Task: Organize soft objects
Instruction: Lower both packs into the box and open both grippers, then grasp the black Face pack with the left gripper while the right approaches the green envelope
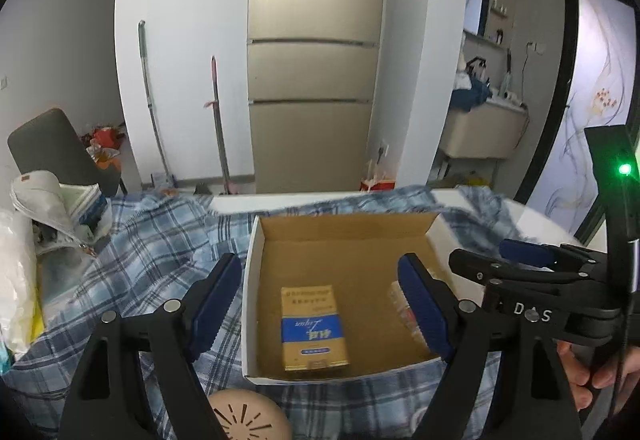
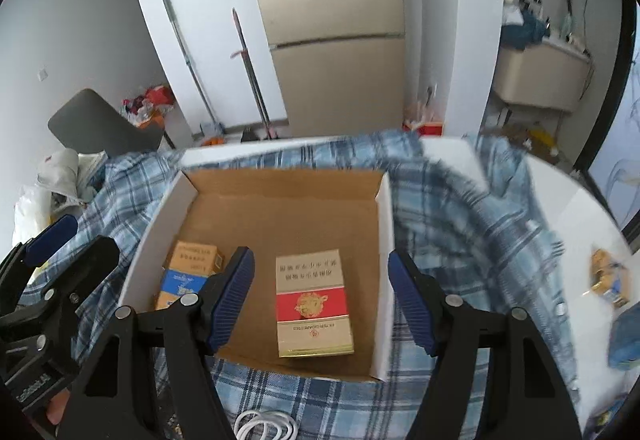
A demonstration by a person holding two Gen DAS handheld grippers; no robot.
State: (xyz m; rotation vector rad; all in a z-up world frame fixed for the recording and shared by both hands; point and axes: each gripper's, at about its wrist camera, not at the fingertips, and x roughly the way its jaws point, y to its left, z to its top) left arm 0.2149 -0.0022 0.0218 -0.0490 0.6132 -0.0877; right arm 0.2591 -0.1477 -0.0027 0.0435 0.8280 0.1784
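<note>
- Looking down my left claw (image 1: 318, 300), I see its ribbed blue pads spread wide with nothing between them, hanging over the near-left part of the cardboard box (image 1: 252, 280).
- My right claw (image 2: 320, 300) is likewise spread wide and empty, over the box's near-right corner; its black frame also shows at the right edge of the left view.
- Nearest me on the cloth lie a round beige slotted disc (image 1: 250, 418) and a coil of white cable (image 2: 264, 426).
- The box is shallow and open-topped, white outside and raw brown card inside, with square corners.
- Two rigid packets lie flat on its floor: a gold-and-blue packet (image 1: 313, 328) to the left and a beige packet with a red band (image 2: 312, 304) to the right, apart from each other.
- The soft blue-and-white plaid cloth (image 1: 160, 240) is rumpled under and around the box, bunched up along its far and right sides.
- Another small gold-and-blue packet (image 2: 610, 278) and a blurred blue soft lump (image 2: 624, 340) sit at the right, the packet on the bare glossy white desk (image 2: 580, 220).
- At the left edge is crinkled white plastic bagging (image 1: 16, 272).
- Beyond the desk stand a grey chair (image 1: 52, 148), two mop handles (image 1: 218, 120) against a white wall, and a tall beige fridge (image 1: 312, 80).
</note>
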